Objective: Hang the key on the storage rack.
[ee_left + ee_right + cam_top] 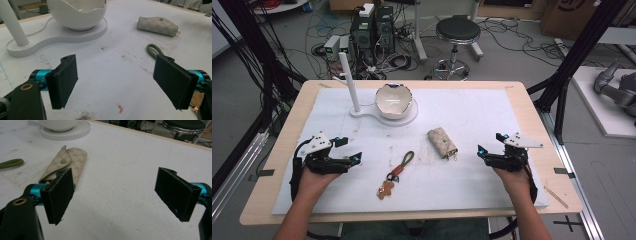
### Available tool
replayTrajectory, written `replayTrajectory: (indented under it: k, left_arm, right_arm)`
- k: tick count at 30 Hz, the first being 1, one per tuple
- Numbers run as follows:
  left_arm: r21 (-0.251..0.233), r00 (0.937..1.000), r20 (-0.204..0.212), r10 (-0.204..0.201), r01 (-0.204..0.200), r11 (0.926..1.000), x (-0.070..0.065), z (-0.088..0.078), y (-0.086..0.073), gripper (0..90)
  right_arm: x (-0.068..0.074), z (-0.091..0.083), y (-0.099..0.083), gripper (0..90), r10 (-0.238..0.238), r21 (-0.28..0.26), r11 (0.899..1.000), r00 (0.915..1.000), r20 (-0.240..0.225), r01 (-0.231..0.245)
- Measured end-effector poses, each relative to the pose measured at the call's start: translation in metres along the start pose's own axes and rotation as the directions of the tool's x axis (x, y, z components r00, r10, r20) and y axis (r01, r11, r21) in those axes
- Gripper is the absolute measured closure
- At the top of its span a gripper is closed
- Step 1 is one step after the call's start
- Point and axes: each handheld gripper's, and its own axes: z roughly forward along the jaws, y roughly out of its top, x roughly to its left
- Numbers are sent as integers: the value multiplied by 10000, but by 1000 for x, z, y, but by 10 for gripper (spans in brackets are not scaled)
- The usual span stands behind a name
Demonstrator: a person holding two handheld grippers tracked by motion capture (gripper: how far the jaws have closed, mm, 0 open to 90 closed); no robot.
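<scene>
A beige patterned key pouch (442, 142) (65, 165) (158, 26) lies mid-table on the white mat (462, 115). Left of it lies a keychain (394, 174) with an olive green loop (154, 50) (11, 163) and a tan charm. A white egg-shaped bowl (395, 100) (78, 13) sits on a white stand (377, 116) with an upright post (348, 80). My left gripper (351, 149) (120, 83) rests open at the mat's left, jaws wide apart and empty. My right gripper (489, 144) (117, 197) is open at the right, just right of the pouch.
The wooden table (532, 110) edges the mat. Behind it stand a black stool (457, 31), computer boxes (372, 30) and tangled cables on the floor. Black frame posts (577, 55) flank the table. A grey robot part (617, 85) lies far right.
</scene>
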Motion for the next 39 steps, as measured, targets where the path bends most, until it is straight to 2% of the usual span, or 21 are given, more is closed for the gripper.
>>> replayTrajectory:
  k: [10,13,19,27,35,38,39]
  left_arm:
    - [274,9986,504,159,-173,9995,-18,15,4,197]
    - [398,9984,543,160,-182,9990,-22,19,4,197]
    - [800,9958,859,312,-381,9961,-42,40,7,197]
    - [1164,9954,941,179,-289,9928,-55,59,8,200]
    - [1535,9933,1102,344,-512,9868,-67,75,8,201]
    - [1872,9912,1235,472,-700,9798,-73,84,7,207]
    - [1872,9912,1235,472,-700,9798,-73,84,7,209]
  right_arm:
    - [-2,1,-1,162,-18,124,9999,10000,43,17]
    - [-3,1,-1,163,-21,113,9999,10000,45,20]
    - [-3,2,-1,163,-84,157,9998,10000,8,84]
    - [-3,3,-1,163,-151,172,9997,9999,-16,152]
    - [-3,4,-1,163,-197,194,9996,9998,-85,198]
    - [-3,4,-1,163,-198,240,9995,9997,-119,200]
    - [-2,4,-1,163,-201,239,9995,9997,-130,204]
